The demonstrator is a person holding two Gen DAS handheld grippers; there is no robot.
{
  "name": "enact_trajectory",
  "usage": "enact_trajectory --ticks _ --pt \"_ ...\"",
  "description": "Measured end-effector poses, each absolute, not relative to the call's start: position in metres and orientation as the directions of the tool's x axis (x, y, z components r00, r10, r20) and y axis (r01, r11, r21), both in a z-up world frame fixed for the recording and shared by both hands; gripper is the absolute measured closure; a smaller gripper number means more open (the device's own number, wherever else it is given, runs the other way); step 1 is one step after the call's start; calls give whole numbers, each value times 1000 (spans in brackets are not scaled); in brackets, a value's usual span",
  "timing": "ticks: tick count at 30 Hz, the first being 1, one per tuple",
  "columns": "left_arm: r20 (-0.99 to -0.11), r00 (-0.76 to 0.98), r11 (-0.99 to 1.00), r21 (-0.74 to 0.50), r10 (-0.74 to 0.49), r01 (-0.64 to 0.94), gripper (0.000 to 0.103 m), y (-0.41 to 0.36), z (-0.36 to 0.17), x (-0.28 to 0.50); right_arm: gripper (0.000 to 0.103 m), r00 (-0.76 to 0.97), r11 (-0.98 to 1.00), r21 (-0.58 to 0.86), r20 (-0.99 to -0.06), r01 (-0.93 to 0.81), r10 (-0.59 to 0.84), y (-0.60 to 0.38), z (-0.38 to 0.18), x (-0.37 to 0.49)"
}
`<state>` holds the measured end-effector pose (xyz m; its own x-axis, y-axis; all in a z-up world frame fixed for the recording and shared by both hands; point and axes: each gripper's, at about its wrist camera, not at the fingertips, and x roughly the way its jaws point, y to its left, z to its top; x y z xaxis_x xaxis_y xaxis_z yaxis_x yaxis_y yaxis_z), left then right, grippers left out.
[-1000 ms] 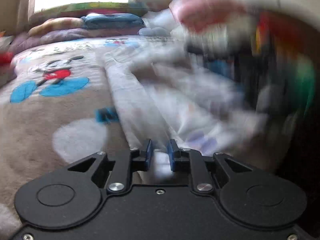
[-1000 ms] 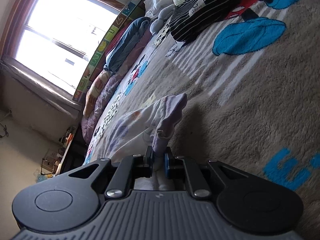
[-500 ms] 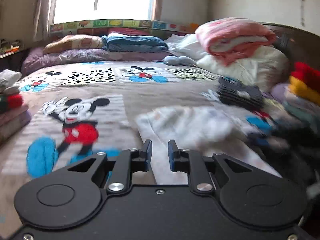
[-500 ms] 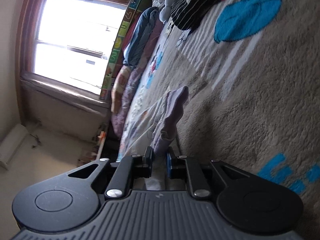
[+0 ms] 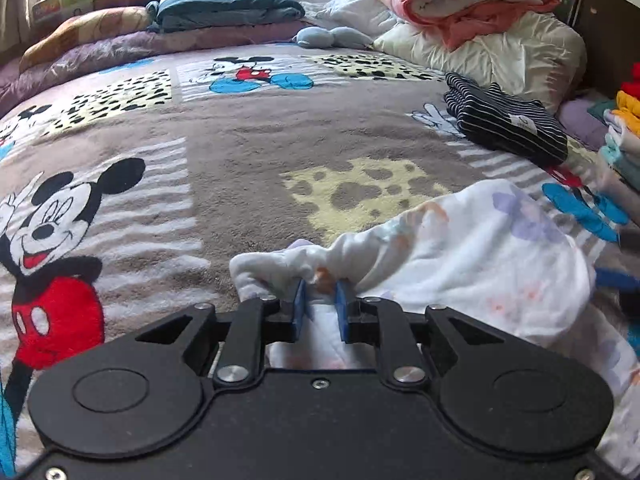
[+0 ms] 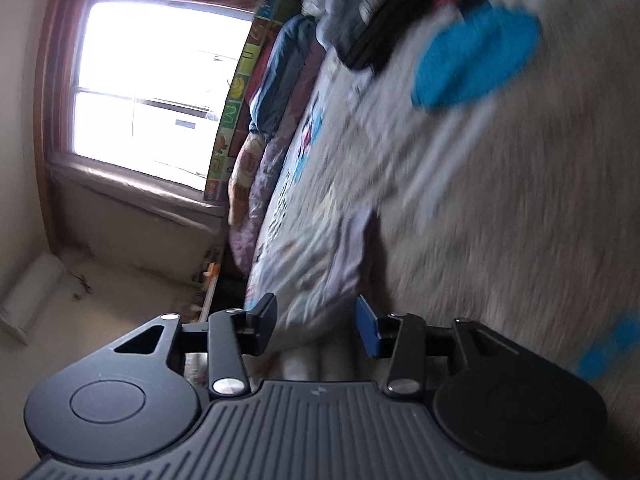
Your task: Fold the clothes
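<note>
A white garment with pale orange and purple print lies crumpled on the cartoon-mouse blanket. In the left wrist view my left gripper is shut on a bunched edge of that garment, the cloth pinched between its blue pads. The right wrist view is rolled sideways and blurred. There my right gripper has its jaws opening, and the garment with its purple cuff lies between them, not pressed by the pads.
A folded dark striped garment lies at the right of the bed. A stack of coloured folded clothes stands at the far right. Pink and white bedding and pillows line the far side, under a window.
My right gripper's jaws have parted and let go of the garment's cuff. My left gripper has swept across the bed, dragging the garment's edge with it.
</note>
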<state>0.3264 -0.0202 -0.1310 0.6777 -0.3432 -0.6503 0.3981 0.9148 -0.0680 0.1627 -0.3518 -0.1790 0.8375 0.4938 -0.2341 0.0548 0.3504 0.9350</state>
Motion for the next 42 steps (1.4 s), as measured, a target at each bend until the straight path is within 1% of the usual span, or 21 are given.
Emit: enact_trajectory --ticks 1,2,4,9,12,14,18,21,23,24,29,30,31,32,33,35,37,38,39,41,42 --pt "-647 680 915 -72 -346 397 89 -20 -129 325 52 842 380 924 -242 47 483 -355 -176 165" --pt "-641 685 916 -76 -347 393 89 -20 -125 324 45 849 403 914 -243 39 469 -359 -172 167" --pt "-611 711 923 -90 -348 375 88 -18 -113 314 35 857 456 890 -246 14 454 -365 -166 176" --pt "-528 757 921 -175 -386 347 88 -6 -98 269 34 814 542 838 -270 -63 514 -381 -153 219" --pt "-524 733 900 -218 -434 377 86 -2 -105 255 31 793 566 819 -286 -89 538 -395 -152 238" --pt "-526 715 887 -234 -460 398 86 -2 -111 253 29 733 570 815 -326 -102 597 -397 -156 258" --pt "-511 705 870 -305 -492 387 86 6 -124 258 30 577 605 743 -370 -287 728 -384 -152 292" --pt "-495 688 845 -366 -531 390 86 13 -132 261 30 451 604 701 -429 -381 783 -374 -153 315" --pt "-482 674 824 -410 -560 391 86 19 -136 264 31 404 591 691 -442 -415 801 -372 -154 324" --pt "-475 667 813 -433 -573 390 86 22 -138 266 30 381 582 689 -446 -432 810 -371 -154 328" --pt "-467 644 781 -504 -606 369 86 31 -144 274 29 301 482 721 -378 -498 876 -373 -164 336" --pt "-466 642 778 -508 -608 369 86 31 -144 274 30 275 462 725 -371 -511 887 -372 -163 335" --pt "-466 641 778 -508 -610 371 86 31 -144 274 34 249 441 730 -364 -522 897 -371 -163 333" --pt "-466 640 777 -508 -611 373 86 31 -144 274 41 225 425 731 -362 -534 905 -370 -162 331" --pt "-466 638 776 -508 -613 374 86 31 -144 274 44 220 439 712 -384 -548 897 -366 -160 328" --pt "-467 634 773 -512 -616 374 85 32 -144 274 63 242 462 681 -399 -567 885 -363 -156 322" --pt "-468 632 772 -516 -618 373 85 32 -144 274 71 283 492 649 -406 -580 869 -365 -147 315" --pt "-468 631 771 -517 -619 373 83 33 -144 274 75 302 507 633 -409 -585 861 -365 -142 311" --pt "-468 628 769 -517 -621 376 82 33 -144 274 76 319 521 619 -415 -588 852 -366 -137 307" --pt "-466 622 764 -517 -629 386 71 32 -142 274 83 351 551 589 -427 -592 833 -366 -124 300" --pt "-463 620 762 -517 -633 391 69 31 -141 273 84 369 568 569 -435 -594 822 -366 -116 295"
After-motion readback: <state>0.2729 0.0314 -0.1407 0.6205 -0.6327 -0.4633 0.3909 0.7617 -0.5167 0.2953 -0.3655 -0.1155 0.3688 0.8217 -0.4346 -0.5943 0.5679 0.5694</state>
